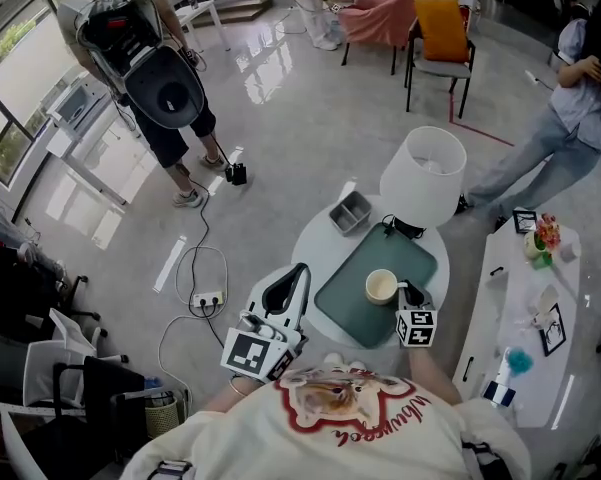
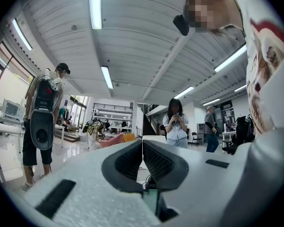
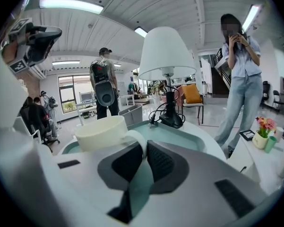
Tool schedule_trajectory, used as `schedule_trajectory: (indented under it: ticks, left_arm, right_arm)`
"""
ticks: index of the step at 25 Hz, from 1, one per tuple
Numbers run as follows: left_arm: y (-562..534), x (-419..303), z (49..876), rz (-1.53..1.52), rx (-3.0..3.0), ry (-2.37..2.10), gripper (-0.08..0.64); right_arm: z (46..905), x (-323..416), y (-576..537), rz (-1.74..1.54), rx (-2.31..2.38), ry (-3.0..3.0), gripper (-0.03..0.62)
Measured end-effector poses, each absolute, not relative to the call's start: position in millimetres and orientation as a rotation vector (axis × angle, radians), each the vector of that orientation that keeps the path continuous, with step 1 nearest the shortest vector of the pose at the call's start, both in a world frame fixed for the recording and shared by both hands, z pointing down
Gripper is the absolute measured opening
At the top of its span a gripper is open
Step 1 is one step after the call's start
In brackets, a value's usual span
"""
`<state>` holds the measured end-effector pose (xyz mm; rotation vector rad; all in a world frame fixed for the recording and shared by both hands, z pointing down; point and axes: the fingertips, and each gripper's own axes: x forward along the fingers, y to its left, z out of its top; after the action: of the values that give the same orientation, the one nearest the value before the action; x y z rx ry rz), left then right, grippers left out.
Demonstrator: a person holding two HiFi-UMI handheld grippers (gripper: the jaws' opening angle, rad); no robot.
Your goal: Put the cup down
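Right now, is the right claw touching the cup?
Touching. The right gripper view shows the right claw shut on the handle of the cup, with the handle pinched between both jaws.

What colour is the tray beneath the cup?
The tray beneath the cup is a muted teal green; the head view shows it best.

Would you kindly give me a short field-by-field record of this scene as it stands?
cup: cream, over the green tray
right gripper: shut on the cup's handle
left gripper: shut, empty, left of the tray
tray: on the round white table
also on table: white lamp, grey bin
cup set down: cannot tell
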<state>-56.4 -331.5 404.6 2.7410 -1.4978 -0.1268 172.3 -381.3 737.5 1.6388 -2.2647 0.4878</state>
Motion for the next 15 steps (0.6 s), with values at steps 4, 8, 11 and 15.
schedule_trajectory:
  ticks: [4, 8, 11, 15]
  left_arm:
    - [-329.8, -54.4, 405.6, -0.126, 2.744, -1.49, 0.017]
    - [-328.1, -53.2, 405.7, -0.129, 2.745, -1.482, 0.017]
    - [-326.0, -53.3, 407.0, -0.129, 2.745, -1.482, 0.017]
    - [-324.0, -55.7, 405.2, -0.134, 2.744, -1.486, 0.017]
  right_arm:
    - [744.5, 172.5, -375.4, 0.493, 1.624, -2.244, 0.048]
    - [746.8, 172.3, -373.1, 0.485, 1.617, -2.238, 0.048]
    - [748.8, 172.9, -371.6, 0.469, 1.616, -2.22, 0.048]
    - [748.0, 172.6, -370.9, 0.48, 1.633, -2.209, 0.048]
